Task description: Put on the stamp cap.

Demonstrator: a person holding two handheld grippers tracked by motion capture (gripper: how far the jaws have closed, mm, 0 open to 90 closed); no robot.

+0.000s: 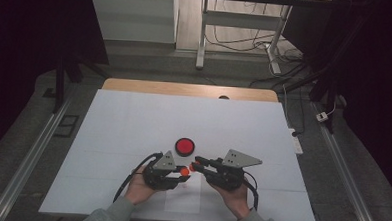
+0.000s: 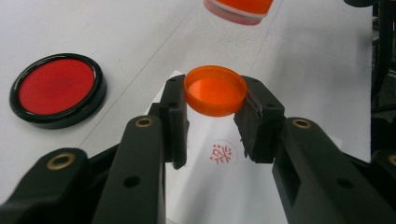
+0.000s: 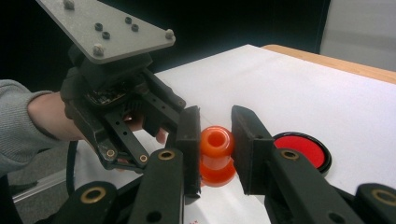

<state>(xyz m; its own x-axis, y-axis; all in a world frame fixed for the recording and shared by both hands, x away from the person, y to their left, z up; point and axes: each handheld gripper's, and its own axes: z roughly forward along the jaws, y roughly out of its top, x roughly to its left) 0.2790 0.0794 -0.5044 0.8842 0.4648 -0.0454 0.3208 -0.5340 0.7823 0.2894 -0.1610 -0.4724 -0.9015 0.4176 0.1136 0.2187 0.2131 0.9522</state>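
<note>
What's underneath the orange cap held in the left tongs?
Below the orange cap lies a white paper slip bearing a red stamped mark. The cap hides the paper's far end.

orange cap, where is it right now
The orange cap sits clamped in the left hand-held gripper, above the paper with the red stamp mark, right of the round red ink pad.

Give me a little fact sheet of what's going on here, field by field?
left gripper: shut on the orange cap
right gripper: shut on the orange stamp
ink pad: round, red in a black rim, open on the table beyond the grippers
paper: white slip under the grippers, bearing a red stamped mark
table: white cover
</note>
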